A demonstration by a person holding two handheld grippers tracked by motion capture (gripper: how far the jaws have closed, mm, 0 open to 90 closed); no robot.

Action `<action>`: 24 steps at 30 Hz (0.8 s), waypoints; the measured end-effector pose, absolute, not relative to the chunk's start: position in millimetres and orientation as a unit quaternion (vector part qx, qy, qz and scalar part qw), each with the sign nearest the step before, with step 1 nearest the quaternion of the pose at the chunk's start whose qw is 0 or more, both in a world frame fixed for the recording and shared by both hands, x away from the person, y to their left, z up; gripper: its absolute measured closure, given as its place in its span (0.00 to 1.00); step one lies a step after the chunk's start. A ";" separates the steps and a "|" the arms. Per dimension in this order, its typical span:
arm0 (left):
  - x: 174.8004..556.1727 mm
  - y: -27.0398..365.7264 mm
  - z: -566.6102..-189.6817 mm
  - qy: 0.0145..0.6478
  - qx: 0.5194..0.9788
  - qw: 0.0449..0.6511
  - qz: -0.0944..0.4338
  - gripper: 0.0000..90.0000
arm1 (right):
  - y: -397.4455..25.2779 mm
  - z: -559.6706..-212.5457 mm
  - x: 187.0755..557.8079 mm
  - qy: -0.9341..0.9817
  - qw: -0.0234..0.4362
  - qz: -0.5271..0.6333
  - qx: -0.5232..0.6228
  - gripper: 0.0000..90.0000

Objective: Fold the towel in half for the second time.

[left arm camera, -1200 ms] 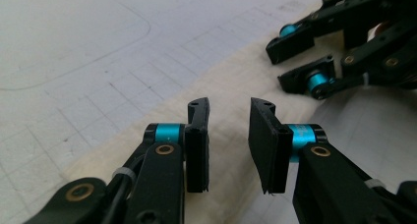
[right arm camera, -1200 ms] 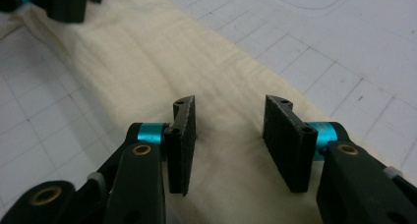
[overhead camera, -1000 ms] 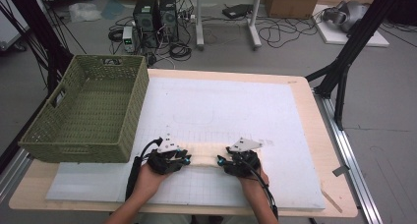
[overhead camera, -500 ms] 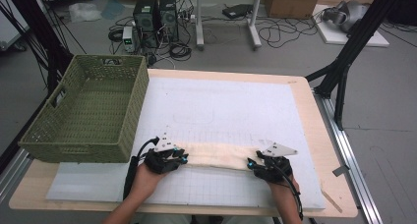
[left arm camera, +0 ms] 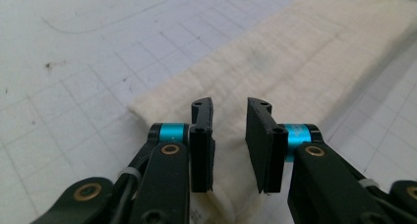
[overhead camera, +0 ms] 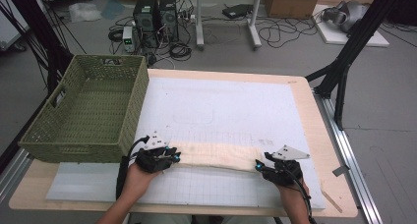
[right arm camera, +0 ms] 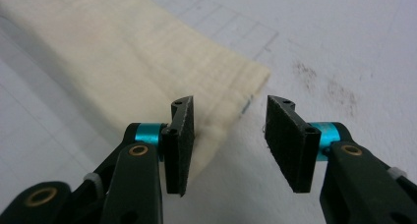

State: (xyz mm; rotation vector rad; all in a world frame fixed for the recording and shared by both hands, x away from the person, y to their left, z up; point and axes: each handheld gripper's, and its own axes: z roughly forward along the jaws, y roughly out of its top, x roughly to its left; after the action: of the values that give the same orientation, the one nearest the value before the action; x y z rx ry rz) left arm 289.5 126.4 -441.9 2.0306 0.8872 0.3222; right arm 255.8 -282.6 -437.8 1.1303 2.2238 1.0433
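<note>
A long cream cloth strip (overhead camera: pixel 216 156) lies flat along the near part of the white grid mat (overhead camera: pixel 221 101). My left gripper (overhead camera: pixel 175 156) sits at the strip's left end. In the left gripper view the left gripper (left arm camera: pixel 229 130) is open, its jaws straddling the cloth (left arm camera: pixel 305 57) near its corner. My right gripper (overhead camera: pixel 258 165) is at the strip's right end. The right gripper view shows the right gripper (right arm camera: pixel 228 130) open, low over the mat. Its left jaw is over the cloth (right arm camera: pixel 123 47) and the cloth's end edge runs between the jaws.
A green woven basket (overhead camera: pixel 78 148) stands empty on the table's left side, close beside the left hand. The wooden table edge (overhead camera: pixel 314 116) borders the mat on the right. Computer towers (overhead camera: pixel 157 13) and cables lie on the floor beyond.
The right gripper has moved to the right, away from the left one, and the cloth strip now lies stretched longer between them. The left gripper has stayed in place.
</note>
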 end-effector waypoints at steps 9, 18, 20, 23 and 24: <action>283.8 134.5 -444.6 0.358 0.820 0.423 0.141 0.84 | -291.1 -446.5 258.9 0.800 0.221 0.368 0.420 0.58; 283.1 152.5 -432.4 0.372 0.783 0.477 0.146 0.73 | -307.8 -423.0 249.4 0.751 0.245 0.433 0.436 0.52; 282.8 156.9 -427.4 0.368 0.768 0.503 0.150 0.70 | -311.9 -418.2 246.4 0.742 0.252 0.442 0.437 0.48; 281.8 160.7 -420.4 0.353 0.753 0.533 0.156 0.63 | -316.7 -412.7 242.5 0.734 0.268 0.442 0.441 0.41; 281.3 161.3 -418.6 0.351 0.747 0.542 0.158 0.59 | -317.7 -411.4 241.2 0.732 0.271 0.441 0.444 0.38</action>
State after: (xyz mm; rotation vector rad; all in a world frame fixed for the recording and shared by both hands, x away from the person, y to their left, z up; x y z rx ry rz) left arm 281.3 161.3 -418.6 1.7744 0.8330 0.3748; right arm 241.2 -317.7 -411.4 1.1957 1.9708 1.1865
